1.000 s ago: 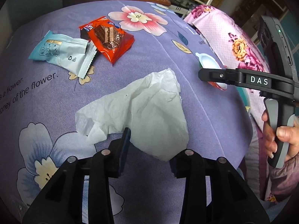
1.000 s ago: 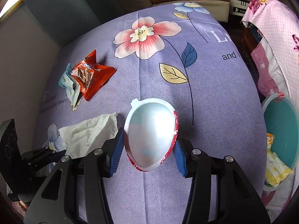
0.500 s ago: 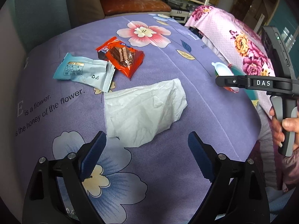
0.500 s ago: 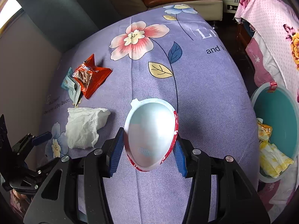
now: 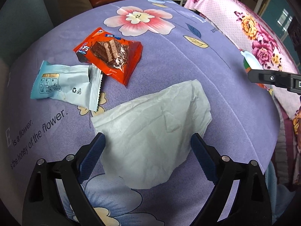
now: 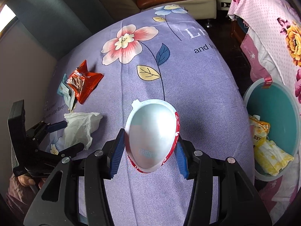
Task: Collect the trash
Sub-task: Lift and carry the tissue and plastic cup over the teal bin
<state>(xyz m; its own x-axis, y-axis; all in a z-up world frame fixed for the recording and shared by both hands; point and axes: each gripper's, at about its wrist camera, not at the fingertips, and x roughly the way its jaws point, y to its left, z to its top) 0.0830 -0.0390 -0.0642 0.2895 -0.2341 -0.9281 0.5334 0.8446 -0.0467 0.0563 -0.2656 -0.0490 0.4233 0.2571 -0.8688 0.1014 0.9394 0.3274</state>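
We take the purple flowered tablecloth [image 6: 197, 86] as our landmark. Off its right edge, lower down, sits the teal bin [image 6: 276, 113], already holding yellow wrappers.

On the cloth's left part lies the crumpled white tissue [image 5: 156, 137], the largest piece of loose trash. The left gripper [image 5: 148, 146] straddles its near end; the jaws have just been opening and stand wide, pads clear of the paper, nothing held.

The right gripper [image 6: 150, 150] is closed on a white plastic cup with a red rim [image 6: 152, 135], mouth toward the camera, above the middle of the cloth and well short of the bin.

Beyond the tissue, toward the cloth's far left, lie the orange wafer wrapper [image 5: 111, 56] and, touching it, the pale blue wrapper [image 5: 64, 82].

Risks, as we judge them:
- Tissue is thin and spread flat; closing jaws may pinch only a fold, or catch the cloth and drag it, shifting the wrappers.
- Cup is held by its curved sides; a slack grip or a tilt on the way to the bin could let it slip out onto the floor.
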